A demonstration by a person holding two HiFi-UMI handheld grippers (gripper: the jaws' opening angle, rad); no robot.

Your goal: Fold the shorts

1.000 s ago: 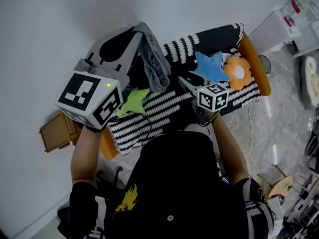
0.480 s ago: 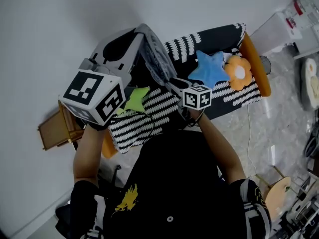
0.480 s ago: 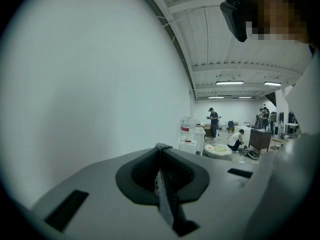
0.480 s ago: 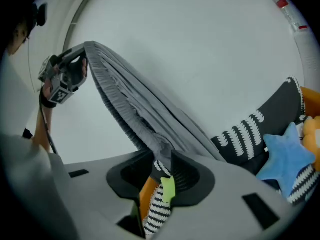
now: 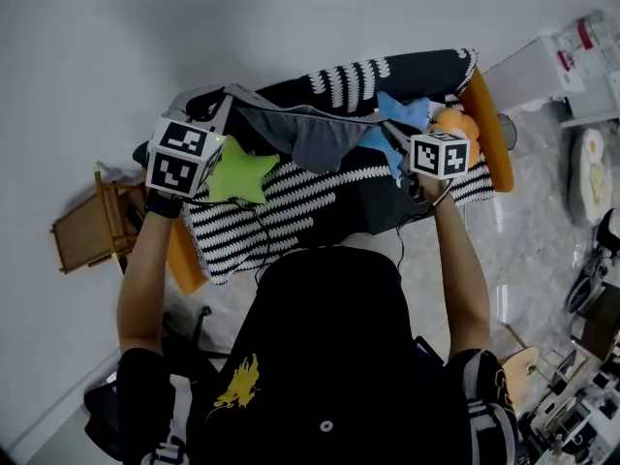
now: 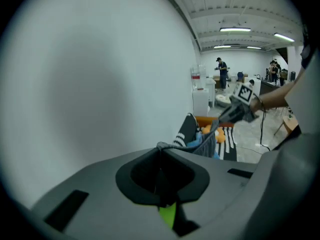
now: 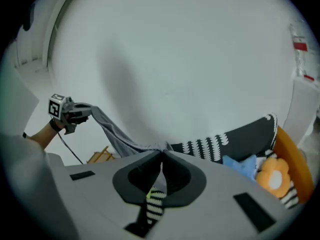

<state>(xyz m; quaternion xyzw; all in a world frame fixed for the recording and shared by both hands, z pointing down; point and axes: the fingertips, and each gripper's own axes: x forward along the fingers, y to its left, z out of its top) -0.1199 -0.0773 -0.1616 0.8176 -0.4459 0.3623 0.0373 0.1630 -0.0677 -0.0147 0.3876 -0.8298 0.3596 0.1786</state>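
Grey shorts [image 5: 315,139] hang stretched: left claw [image 6: 160,147] pinches one end, right claw [image 7: 162,151] has just closed on the other, probably to spread them.

The grey fabric shorts [image 5: 310,136], stretched between both claws, cover much of the blue star-shaped cushion [image 5: 399,110] just beyond the right claw [image 5: 389,130], whose marker cube [image 5: 441,155] hides part of the orange flower-shaped cushion [image 5: 455,121]. Far beyond the left claw [image 6: 160,148], the standing people [image 6: 221,73] are too small to make out.

No text, label or number is legible anywhere.
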